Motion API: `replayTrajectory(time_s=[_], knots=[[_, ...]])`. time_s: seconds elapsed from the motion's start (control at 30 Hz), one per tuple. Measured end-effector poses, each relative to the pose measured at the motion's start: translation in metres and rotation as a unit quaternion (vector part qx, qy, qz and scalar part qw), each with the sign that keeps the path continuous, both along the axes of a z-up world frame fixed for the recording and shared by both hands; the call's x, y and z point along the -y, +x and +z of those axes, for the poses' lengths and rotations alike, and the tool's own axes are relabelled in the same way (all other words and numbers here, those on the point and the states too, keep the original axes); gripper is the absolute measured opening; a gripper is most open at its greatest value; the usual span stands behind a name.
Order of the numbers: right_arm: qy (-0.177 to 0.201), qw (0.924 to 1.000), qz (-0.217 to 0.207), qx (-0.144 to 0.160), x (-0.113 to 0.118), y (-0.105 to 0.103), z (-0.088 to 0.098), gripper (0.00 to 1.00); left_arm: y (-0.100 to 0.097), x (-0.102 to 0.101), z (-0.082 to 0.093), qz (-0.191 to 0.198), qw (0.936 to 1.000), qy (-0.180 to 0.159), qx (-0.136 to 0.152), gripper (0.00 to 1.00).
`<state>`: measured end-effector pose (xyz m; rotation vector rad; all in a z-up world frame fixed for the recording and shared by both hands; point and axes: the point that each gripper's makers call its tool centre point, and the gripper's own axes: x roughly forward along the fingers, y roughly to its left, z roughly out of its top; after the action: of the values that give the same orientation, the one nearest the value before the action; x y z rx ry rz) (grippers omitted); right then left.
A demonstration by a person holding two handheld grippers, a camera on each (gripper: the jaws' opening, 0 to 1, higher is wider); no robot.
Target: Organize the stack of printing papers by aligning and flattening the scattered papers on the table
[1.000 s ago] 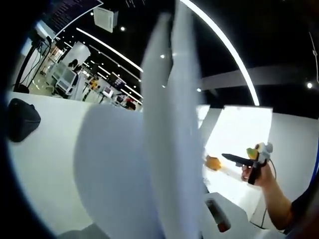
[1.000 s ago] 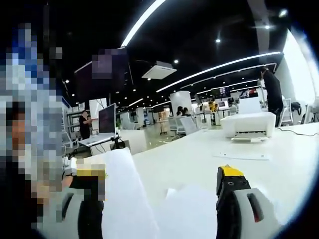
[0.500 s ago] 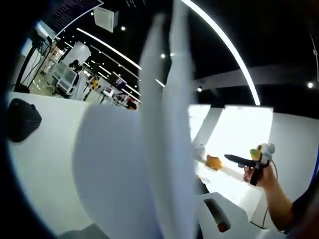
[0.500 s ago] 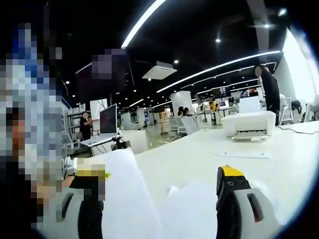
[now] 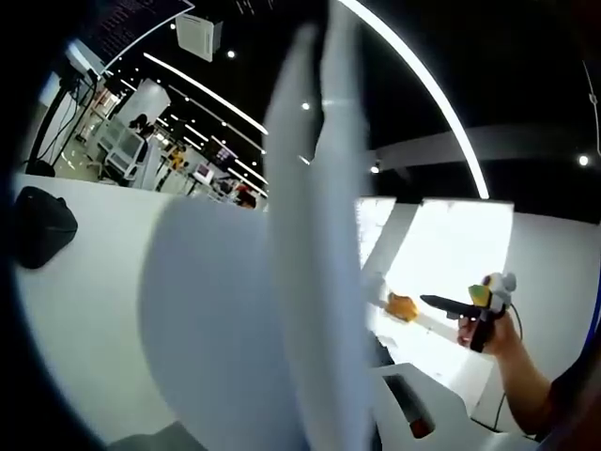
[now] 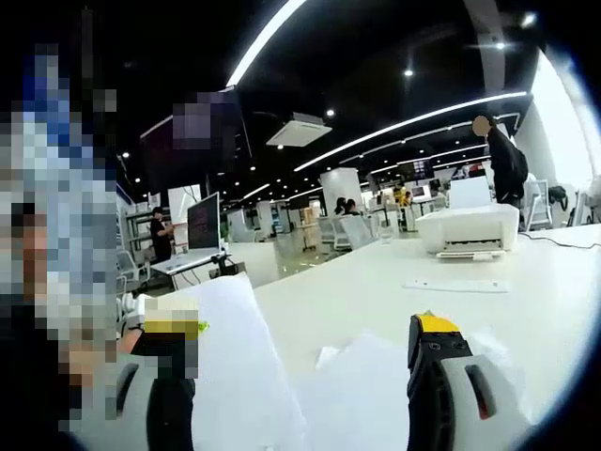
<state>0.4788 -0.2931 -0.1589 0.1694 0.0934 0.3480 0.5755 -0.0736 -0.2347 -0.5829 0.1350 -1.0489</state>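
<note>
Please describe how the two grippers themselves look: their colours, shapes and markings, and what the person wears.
In the right gripper view, the right gripper has two black jaws with yellow tips and light grey bodies with dark oval slots. In the left gripper view, it appears as a dark, slim tool with yellow-green and white parts. The person's sleeve is dark.

White printer (image 6: 467, 230), black pouch (image 5: 39, 225)
</note>
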Motion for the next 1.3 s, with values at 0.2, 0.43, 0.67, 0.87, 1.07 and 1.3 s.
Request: replayTrajectory(time_s=[0.2, 0.43, 0.67, 0.87, 1.07, 1.3], knots=[[0.003, 1.0, -0.003, -0.001, -0.001, -0.003, -0.001, 0.89, 0.0, 0.0, 0.0, 0.0, 1.0, 0.001, -0.001, 0.06], [0.003, 1.0, -0.007, -0.003, 0.0, -0.005, -0.002, 0.89, 0.0, -0.001, 0.0, -0.001, 1.0, 0.0, -0.001, 0.06], [0.003, 1.0, -0.006, -0.006, 0.0, -0.004, -0.004, 0.89, 0.0, -0.001, 0.0, -0.002, 1.0, 0.0, -0.001, 0.06], [0.002, 0.9999, -0.008, -0.009, 0.001, -0.005, -0.007, 0.89, -0.001, -0.001, 0.001, -0.001, 1.0, -0.001, -0.001, 0.06], [0.002, 0.9999, -0.009, -0.014, 0.002, -0.005, -0.012, 0.89, -0.001, -0.001, 0.001, -0.001, 1.0, -0.001, 0.0, 0.06], [0.008, 0.9996, -0.02, -0.019, 0.0, -0.005, -0.026, 0.89, -0.001, -0.001, 0.001, 0.0, 1.0, 0.0, 0.003, 0.06]])
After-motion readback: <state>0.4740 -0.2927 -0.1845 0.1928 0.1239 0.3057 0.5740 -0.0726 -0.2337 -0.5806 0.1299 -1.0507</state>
